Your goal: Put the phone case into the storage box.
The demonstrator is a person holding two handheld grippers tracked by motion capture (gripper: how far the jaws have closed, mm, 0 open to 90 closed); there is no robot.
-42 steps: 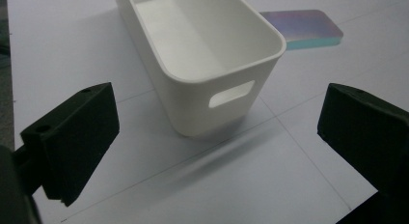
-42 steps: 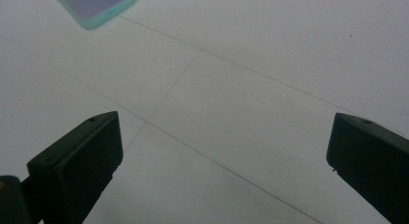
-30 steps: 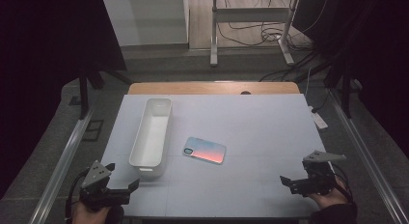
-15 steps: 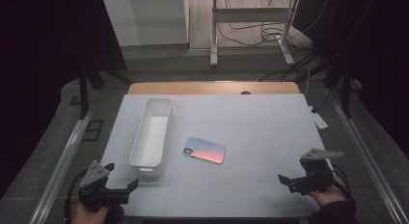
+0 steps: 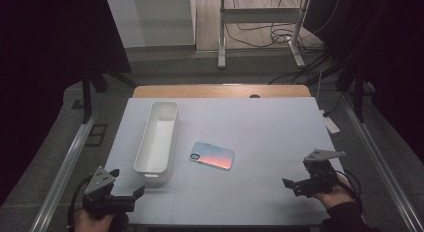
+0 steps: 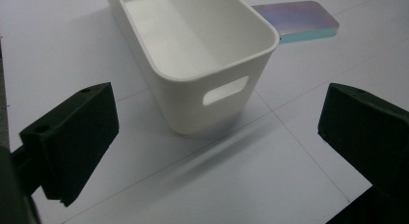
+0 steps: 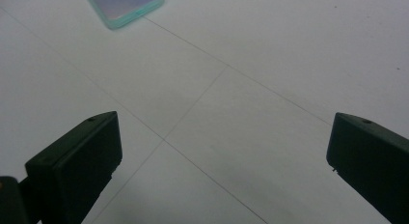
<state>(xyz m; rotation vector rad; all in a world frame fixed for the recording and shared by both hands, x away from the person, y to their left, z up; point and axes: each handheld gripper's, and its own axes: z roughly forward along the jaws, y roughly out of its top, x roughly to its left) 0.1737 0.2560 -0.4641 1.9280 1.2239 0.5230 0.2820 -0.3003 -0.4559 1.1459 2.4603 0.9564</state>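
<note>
The phone lies flat near the middle of the bench, just beside the white bin that runs along the left edge. It looks thin, stiff and slick, so its long edges seem the best hold. Left gripper and right gripper hover wide open, empty, at the near corners.

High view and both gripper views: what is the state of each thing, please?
White bin: upright, empty, on the table.
Phone: lying flat beside the bin, apart from it.
Left gripper: open, holding nothing.
Right gripper: open, holding nothing.
</note>
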